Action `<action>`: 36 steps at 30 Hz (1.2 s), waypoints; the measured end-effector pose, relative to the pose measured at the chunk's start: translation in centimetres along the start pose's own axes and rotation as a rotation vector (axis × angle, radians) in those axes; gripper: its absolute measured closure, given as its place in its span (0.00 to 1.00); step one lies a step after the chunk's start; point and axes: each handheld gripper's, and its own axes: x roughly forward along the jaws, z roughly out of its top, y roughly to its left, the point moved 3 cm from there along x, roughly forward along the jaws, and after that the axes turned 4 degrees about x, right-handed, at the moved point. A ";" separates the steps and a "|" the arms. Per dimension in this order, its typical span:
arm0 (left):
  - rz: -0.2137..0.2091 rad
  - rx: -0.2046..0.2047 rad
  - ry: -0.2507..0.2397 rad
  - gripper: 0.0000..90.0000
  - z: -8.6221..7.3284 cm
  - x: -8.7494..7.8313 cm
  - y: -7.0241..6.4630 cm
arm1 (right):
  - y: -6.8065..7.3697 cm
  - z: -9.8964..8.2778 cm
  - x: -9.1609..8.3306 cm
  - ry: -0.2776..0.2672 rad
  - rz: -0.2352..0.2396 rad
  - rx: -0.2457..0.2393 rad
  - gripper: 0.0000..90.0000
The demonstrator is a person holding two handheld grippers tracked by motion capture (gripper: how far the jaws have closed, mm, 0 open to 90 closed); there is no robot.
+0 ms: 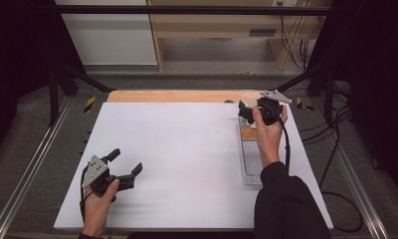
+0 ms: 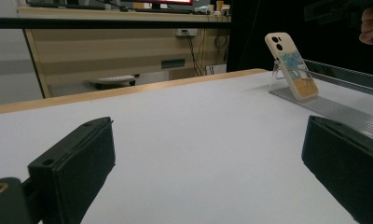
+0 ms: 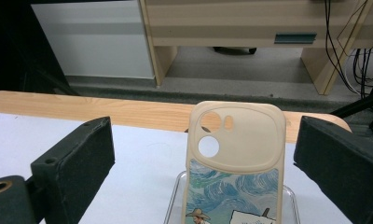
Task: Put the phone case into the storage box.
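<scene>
Phone case (image 3: 234, 163) stood near the counter's (image 1: 177, 149) far right corner; the right hand-held gripper (image 1: 251, 113) gaped around it, needing to squeeze.

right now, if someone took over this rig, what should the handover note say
Left tongs: open, holding nothing, low over the near left of the table.
Right tongs: open, jaws on either side of the phone case, not yet closed on it.
Phone case: propped upright on a clear stand at the far end of the clear tray, far right of the table.
Done: approach. Left: probably close on the case and lift it off.
</scene>
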 end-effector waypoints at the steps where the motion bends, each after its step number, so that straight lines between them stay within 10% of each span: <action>1: 0.000 -0.001 -0.001 0.02 0.0 0.0 0.0 | 0.0 0.0 -0.1 0.001 0.001 -0.001 0.06; 36: -0.003 -0.005 -0.001 0.02 0.0 -0.1 0.0 | 0.3 0.3 -2.0 0.024 0.086 -0.018 0.05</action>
